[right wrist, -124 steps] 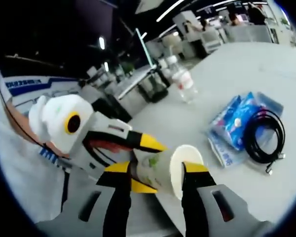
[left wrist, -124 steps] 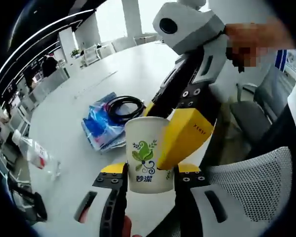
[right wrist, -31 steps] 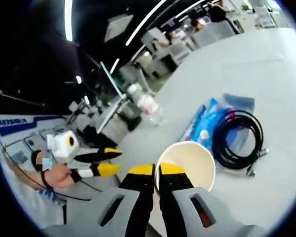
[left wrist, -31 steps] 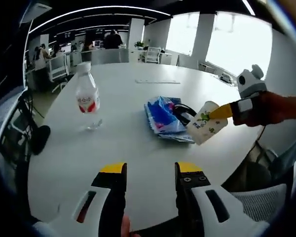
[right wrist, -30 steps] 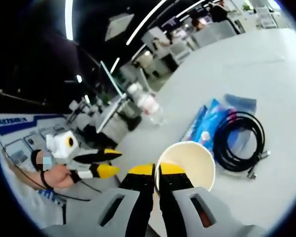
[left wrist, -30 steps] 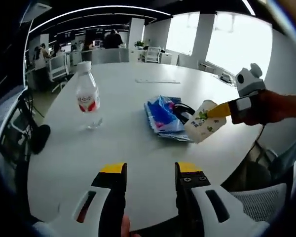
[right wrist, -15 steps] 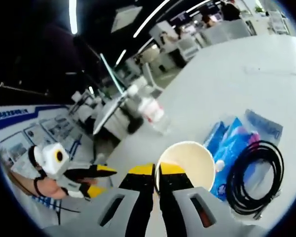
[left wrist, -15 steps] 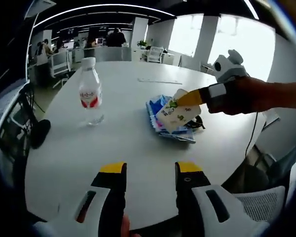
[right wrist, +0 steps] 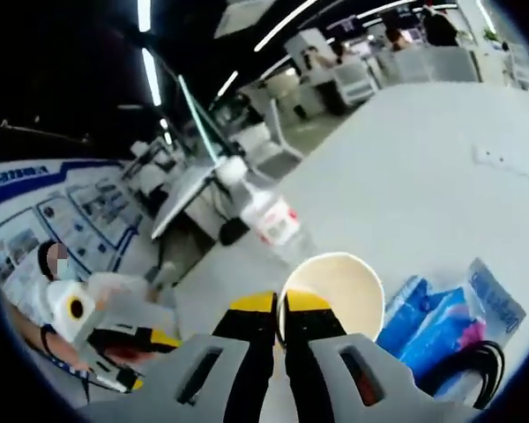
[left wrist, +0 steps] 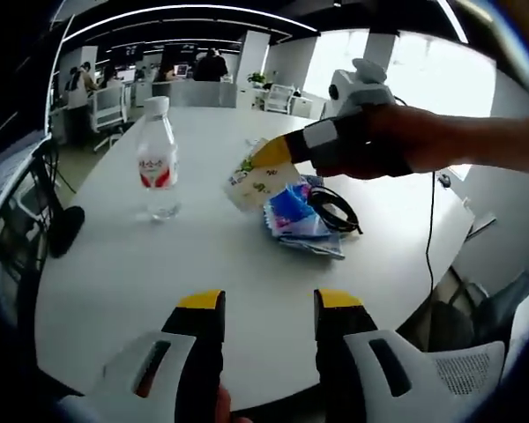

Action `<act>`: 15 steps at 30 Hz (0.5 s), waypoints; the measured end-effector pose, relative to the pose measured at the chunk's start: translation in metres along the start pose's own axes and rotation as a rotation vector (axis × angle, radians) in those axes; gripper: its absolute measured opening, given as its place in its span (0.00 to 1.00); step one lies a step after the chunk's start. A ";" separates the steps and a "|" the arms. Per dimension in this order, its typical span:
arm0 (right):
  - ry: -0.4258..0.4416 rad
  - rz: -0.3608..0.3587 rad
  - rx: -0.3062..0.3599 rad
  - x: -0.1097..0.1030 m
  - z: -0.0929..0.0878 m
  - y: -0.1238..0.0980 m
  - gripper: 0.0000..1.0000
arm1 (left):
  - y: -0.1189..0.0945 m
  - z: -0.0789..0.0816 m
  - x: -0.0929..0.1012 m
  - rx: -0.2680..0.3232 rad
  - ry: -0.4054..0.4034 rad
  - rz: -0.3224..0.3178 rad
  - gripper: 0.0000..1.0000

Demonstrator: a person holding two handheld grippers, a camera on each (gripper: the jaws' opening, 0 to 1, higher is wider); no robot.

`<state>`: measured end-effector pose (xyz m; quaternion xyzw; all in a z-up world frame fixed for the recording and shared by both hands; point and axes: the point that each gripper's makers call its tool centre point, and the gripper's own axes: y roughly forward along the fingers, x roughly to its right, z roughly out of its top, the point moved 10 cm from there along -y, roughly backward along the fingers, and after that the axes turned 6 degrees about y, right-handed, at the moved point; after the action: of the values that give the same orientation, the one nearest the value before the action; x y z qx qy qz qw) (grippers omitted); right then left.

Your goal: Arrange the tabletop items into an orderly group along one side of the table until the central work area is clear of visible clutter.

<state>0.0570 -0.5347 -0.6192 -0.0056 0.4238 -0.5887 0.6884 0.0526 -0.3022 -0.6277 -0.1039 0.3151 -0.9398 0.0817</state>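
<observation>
Our right tongs (right wrist: pixel 279 304) pinch the light, crushable paper cup (right wrist: pixel 332 295) by its rim; left tongs (left wrist: pixel 257 301) gape empty.

No writing can be read with certainty. The paper cup (left wrist: pixel 256 176) carries a green leaf print with small characters too blurred to make out. The water bottle (left wrist: pixel 159 159) has a red and white label (left wrist: pixel 159 171), its text illegible.
</observation>
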 end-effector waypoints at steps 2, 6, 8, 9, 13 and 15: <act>-0.003 -0.005 -0.025 0.002 0.003 0.007 0.00 | 0.000 0.001 0.000 0.003 -0.003 0.000 0.39; -0.040 -0.019 -0.068 0.003 0.009 0.020 0.00 | -0.001 0.002 0.000 0.011 -0.016 0.001 0.39; -0.073 -0.028 -0.101 0.006 0.012 0.027 0.00 | -0.002 0.000 0.000 0.010 -0.016 -0.001 0.39; -0.095 -0.035 -0.128 0.007 0.014 0.031 0.00 | -0.002 0.000 0.000 0.010 -0.016 -0.003 0.39; -0.224 -0.055 -0.206 0.006 0.019 0.044 0.00 | -0.004 -0.003 0.001 0.008 -0.021 -0.005 0.39; -0.310 -0.063 -0.263 0.006 0.020 0.051 0.00 | -0.005 -0.005 0.001 0.006 -0.018 -0.002 0.39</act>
<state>0.1094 -0.5338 -0.6357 -0.1991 0.3856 -0.5418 0.7198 0.0499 -0.2958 -0.6283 -0.1125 0.3114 -0.9398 0.0838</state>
